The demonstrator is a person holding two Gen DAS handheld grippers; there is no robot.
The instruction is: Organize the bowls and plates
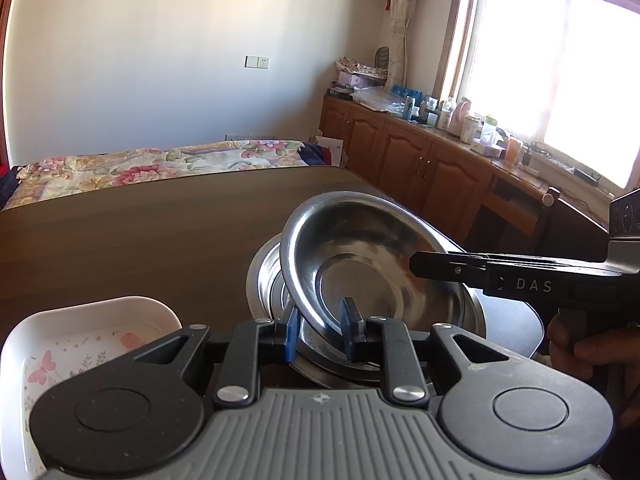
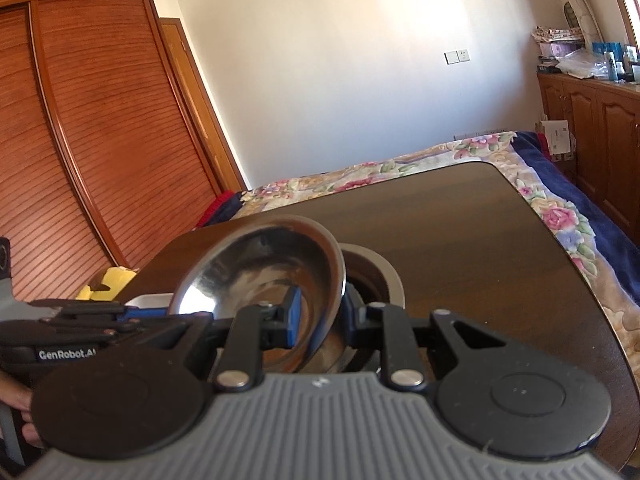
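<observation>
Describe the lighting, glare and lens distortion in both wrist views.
Left wrist view: the window is blown out to white, the steel bowl mirrors the room, and the table edge bows from the fisheye. Right wrist view: sunlight falls soft on the wall, a bright glint sits on the bowl's left rim, and the wardrobe panels curve strongly.

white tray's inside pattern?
Pink butterflies and small flowers on the white tray; left wrist view shows it best.
</observation>
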